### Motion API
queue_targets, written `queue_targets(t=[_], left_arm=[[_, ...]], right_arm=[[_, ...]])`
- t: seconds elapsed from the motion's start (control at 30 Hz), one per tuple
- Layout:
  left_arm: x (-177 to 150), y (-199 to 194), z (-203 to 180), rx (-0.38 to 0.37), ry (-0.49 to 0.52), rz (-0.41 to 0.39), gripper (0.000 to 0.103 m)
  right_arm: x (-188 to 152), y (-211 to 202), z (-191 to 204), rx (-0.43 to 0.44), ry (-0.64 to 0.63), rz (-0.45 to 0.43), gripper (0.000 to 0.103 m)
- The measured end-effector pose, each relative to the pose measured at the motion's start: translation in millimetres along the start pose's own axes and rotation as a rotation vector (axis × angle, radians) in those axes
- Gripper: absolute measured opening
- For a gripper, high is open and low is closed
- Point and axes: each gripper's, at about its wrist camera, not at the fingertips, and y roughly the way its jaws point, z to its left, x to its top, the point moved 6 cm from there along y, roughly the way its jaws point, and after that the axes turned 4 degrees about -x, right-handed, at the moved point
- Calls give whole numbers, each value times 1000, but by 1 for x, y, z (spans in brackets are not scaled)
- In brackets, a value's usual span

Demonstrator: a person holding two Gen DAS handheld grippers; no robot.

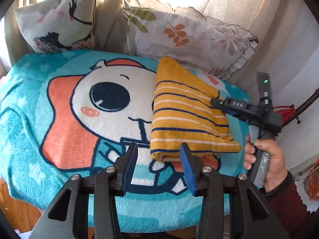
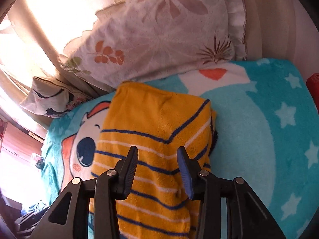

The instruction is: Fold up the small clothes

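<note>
A yellow garment with blue and white stripes (image 1: pixel 185 111) lies folded into a thick rectangle on a turquoise cartoon blanket (image 1: pixel 59 103). My left gripper (image 1: pixel 159 155) is open and empty, just in front of the garment's near edge. My right gripper (image 2: pixel 157 159) is open and hovers over the folded garment (image 2: pixel 151 123), nothing between its fingers. In the left wrist view the right gripper's body (image 1: pixel 249 111) shows at the garment's right side, held by a hand (image 1: pixel 267 159).
A floral pillow (image 1: pixel 189 33) and a bird-print cushion (image 1: pixel 57 20) lean at the back against beige curtains. The blanket (image 2: pixel 259 129) spreads right of the garment. A red object (image 2: pixel 313 87) sits at the far right edge.
</note>
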Motion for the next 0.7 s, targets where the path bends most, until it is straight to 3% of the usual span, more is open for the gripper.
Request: queue_targets(t=[0.07,0.23,0.4,0.47,0.6,0.7], left_arm=[[2,-20,4,56,23,-63,56],[10,-75,20,236,39,-240,89],[35,-118,31,266,13,-409,103],[46,-122,35,279,20,-464,103],[59,-102,38,310,98,-380,103],[46,-88,35,311,176,-344,103]], right_arm=[[-4,16,-14,1,30,6,43],[-6,-4,-30,58,135,-38,49],[-15,-41,-18,2,116,-104,53],[-23,-61,-5,-31,72,-145,55],[-47,-89,14,-89,47,-169,63],[-72,-98,28,-106,55,-148,64]])
